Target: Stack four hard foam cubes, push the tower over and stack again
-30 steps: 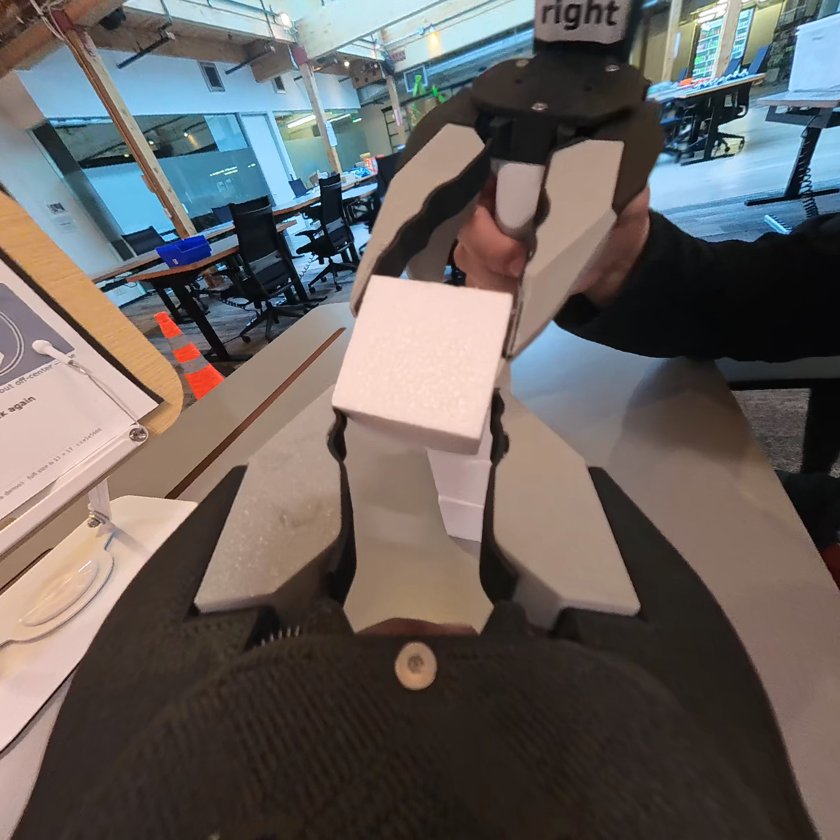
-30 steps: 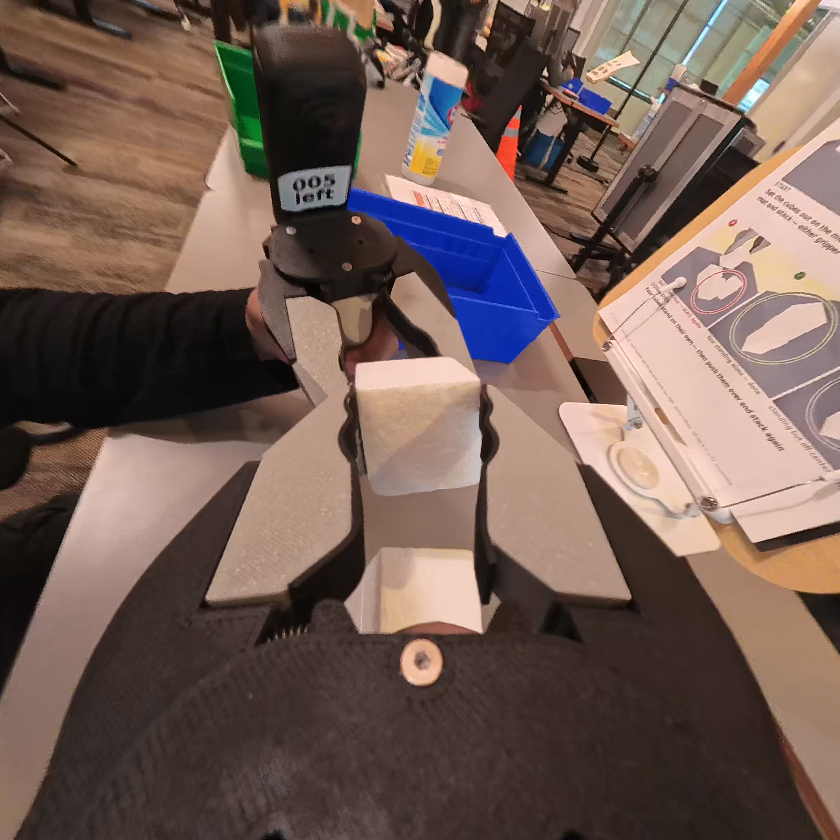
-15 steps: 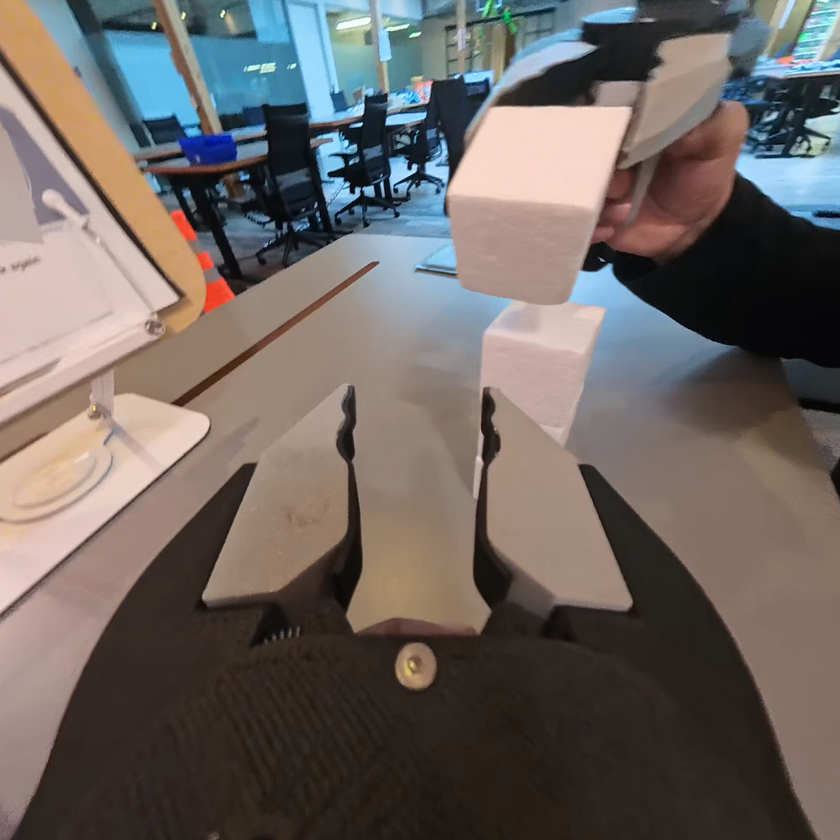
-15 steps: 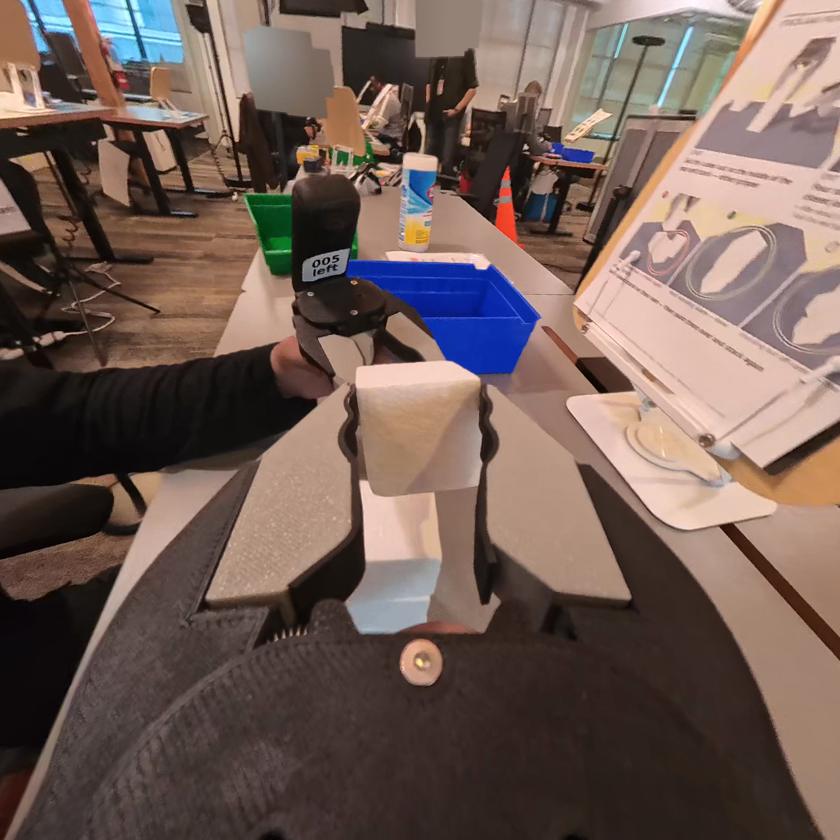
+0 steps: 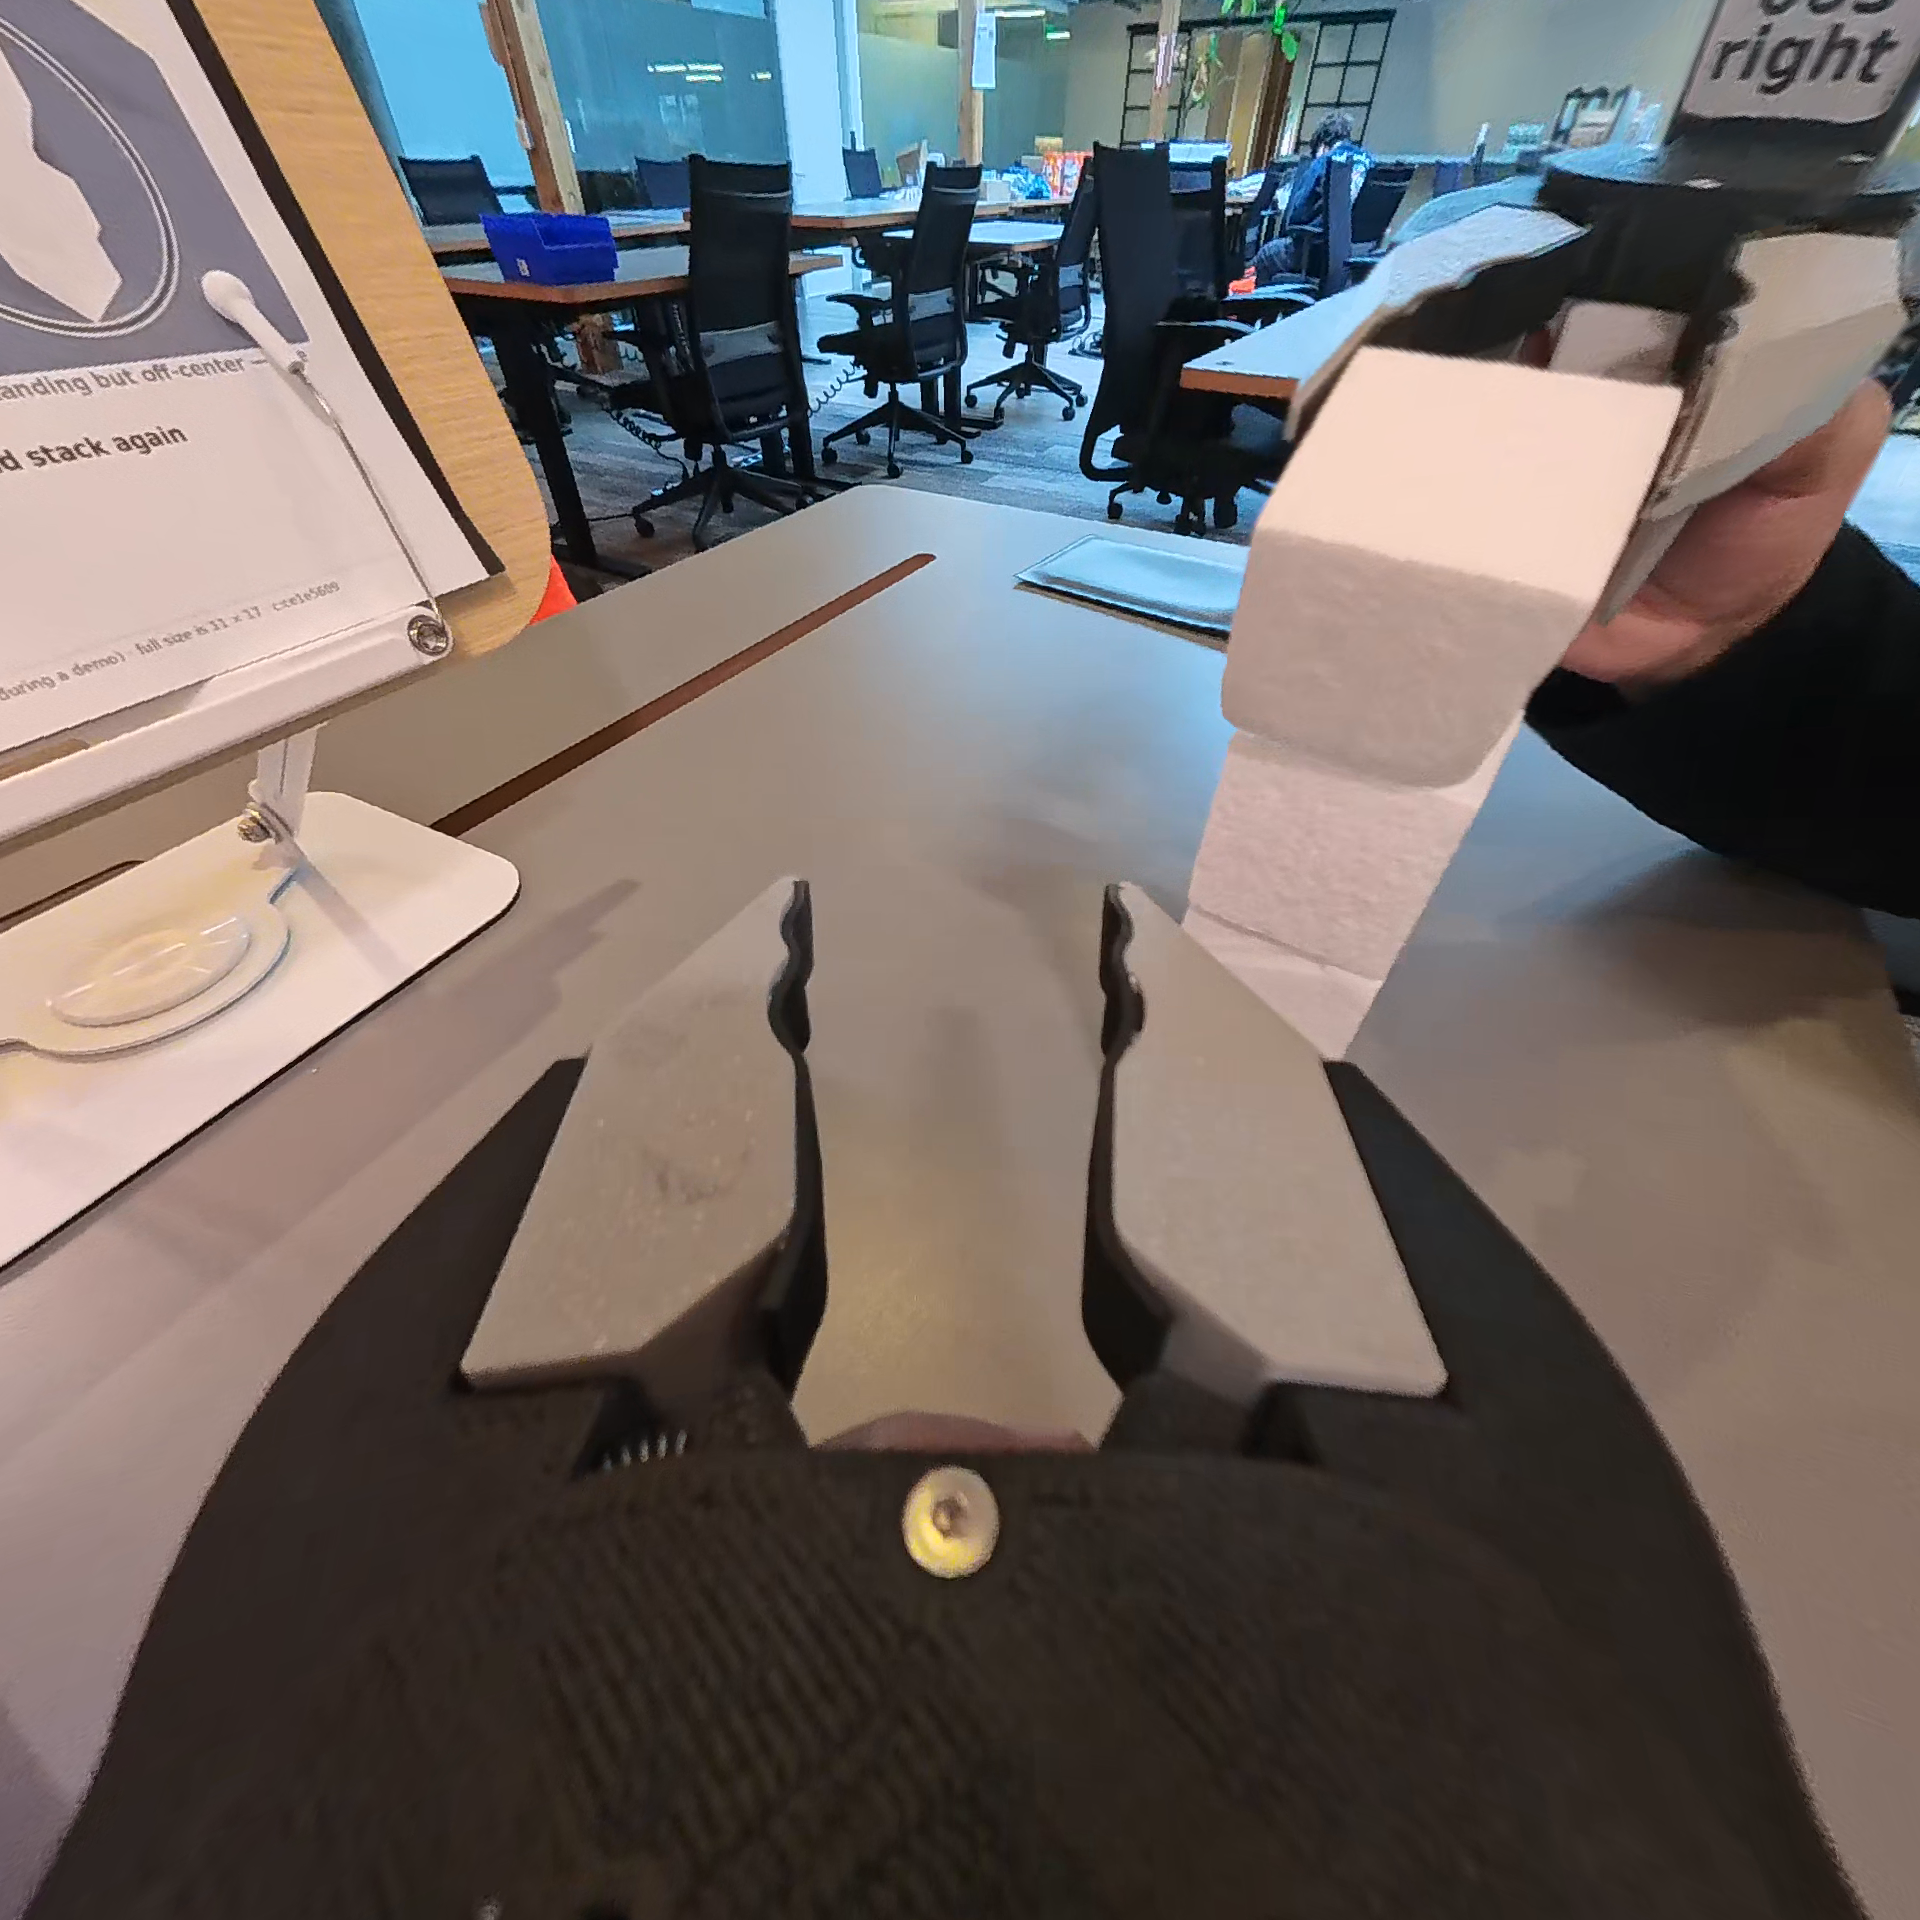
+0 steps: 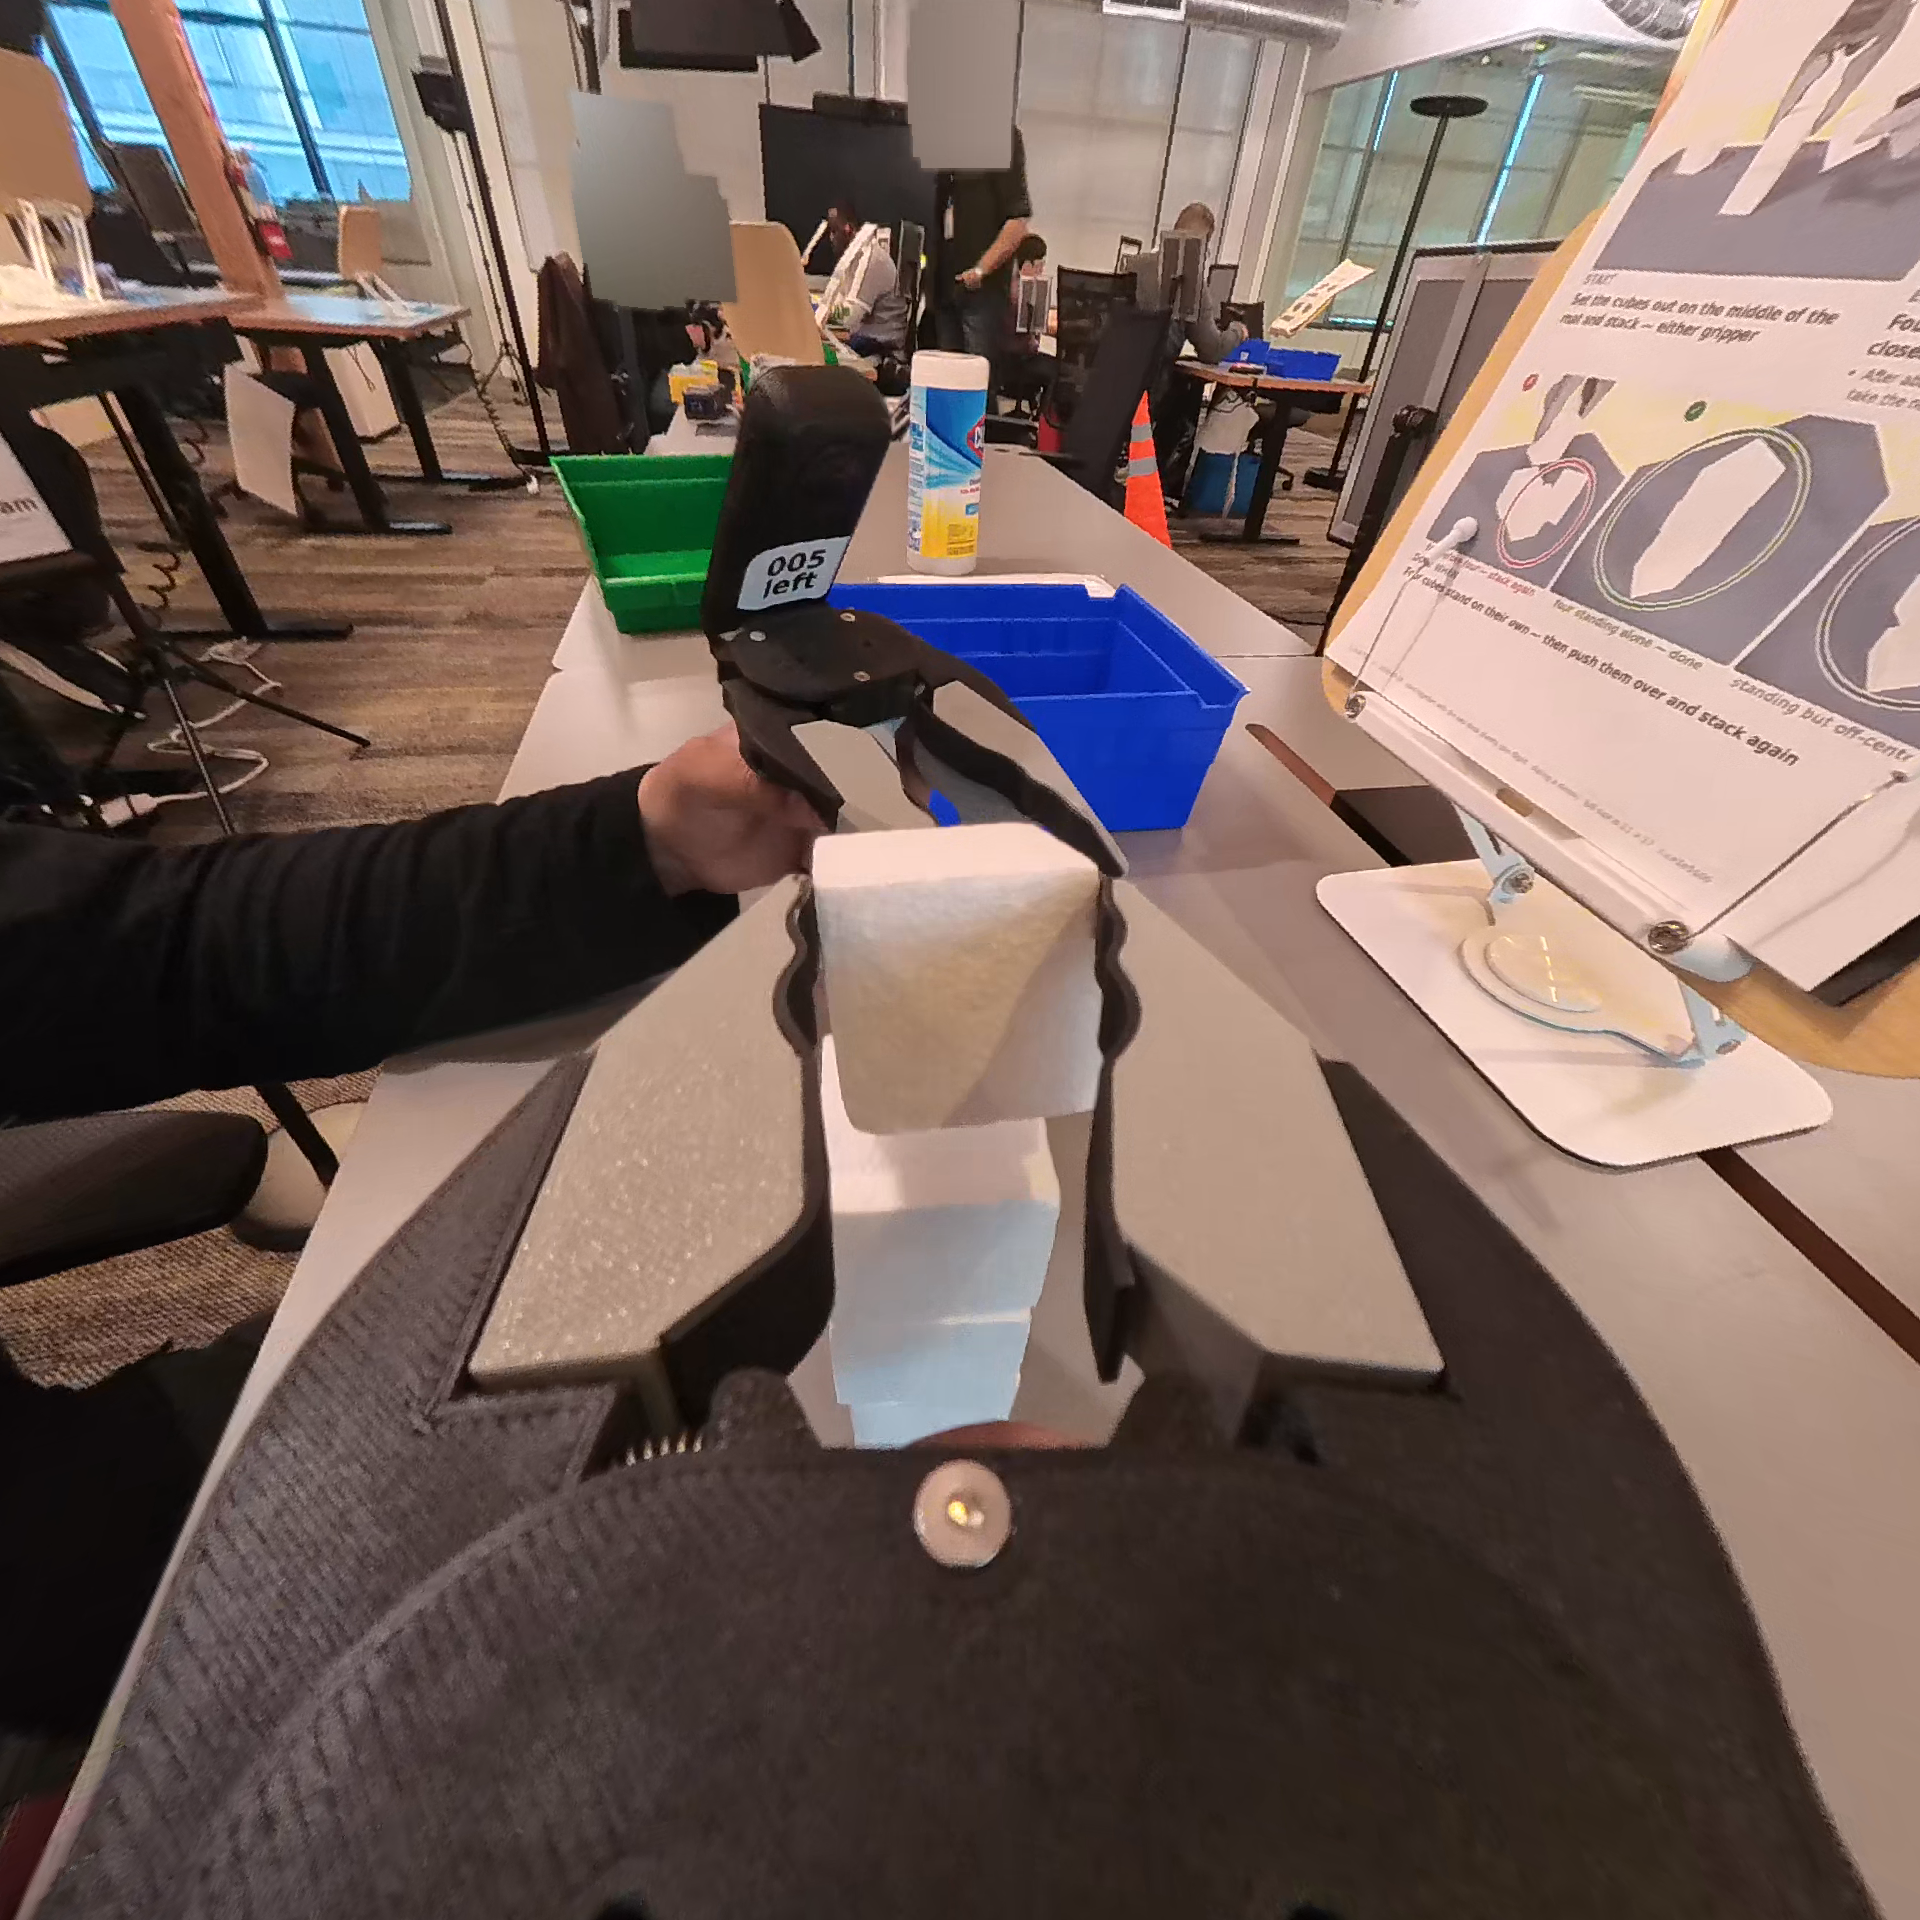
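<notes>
Behind stack (image 6: 940, 1268): blue bin (image 6: 1081, 686), green bin (image 6: 644, 540).

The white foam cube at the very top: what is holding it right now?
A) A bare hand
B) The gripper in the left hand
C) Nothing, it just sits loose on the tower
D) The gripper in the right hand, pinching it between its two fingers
D: the right gripper has its fingers closed on both sides of the top cube, above the stacked cubes, while the left gripper is open and empty.
</notes>
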A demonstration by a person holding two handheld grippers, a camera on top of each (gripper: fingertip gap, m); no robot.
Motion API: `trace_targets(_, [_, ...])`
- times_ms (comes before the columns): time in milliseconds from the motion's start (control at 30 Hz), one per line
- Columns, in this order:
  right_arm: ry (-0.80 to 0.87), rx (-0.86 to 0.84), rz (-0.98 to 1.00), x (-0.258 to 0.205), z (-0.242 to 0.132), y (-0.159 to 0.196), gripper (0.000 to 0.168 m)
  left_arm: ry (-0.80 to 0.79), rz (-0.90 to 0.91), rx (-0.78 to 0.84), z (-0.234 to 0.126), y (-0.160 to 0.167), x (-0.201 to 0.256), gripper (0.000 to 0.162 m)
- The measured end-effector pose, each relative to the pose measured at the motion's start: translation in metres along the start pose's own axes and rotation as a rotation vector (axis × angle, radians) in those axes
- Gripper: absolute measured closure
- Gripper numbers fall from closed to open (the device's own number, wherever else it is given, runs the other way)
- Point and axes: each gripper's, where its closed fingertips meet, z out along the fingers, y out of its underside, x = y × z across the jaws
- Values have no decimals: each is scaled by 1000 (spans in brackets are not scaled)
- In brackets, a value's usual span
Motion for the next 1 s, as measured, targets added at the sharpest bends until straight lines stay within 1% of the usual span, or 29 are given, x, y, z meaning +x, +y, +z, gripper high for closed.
trace_targets(167, [1, 1, -4, -2, -2, 1, 117, 0, 7, -6, 1, 1, 1, 108])
trace_targets(300, [-4, -32, 12, -3, -2, 11, 117, 1, 3, -6, 0, 0, 1, 108])
trace_targets(500, [-12, -14, 38, -2, -8, 12, 117, 1, -5, -8, 1, 2, 0, 108])
trace_targets(633, [-10, 9, 58, 0, -12, 9, 105, -2, -12, -22, 2, 6, -3, 107])
trace_targets(800, [42, 44, 28, 9, -33, 5, 101, -21, -46, -48, 4, 14, -11, 105])
trace_targets(867, [56, 45, 20, 12, -45, 9, 107, -38, -76, -63, 4, 18, -17, 104])
trace_targets(933, [29, 16, -9, 6, -57, 20, 131, -76, -101, -92, 4, 25, -25, 105])
trace_targets(1000, [1, -58, -48, -2, -64, 39, 151, -138, -113, -133, 3, 34, -37, 111])
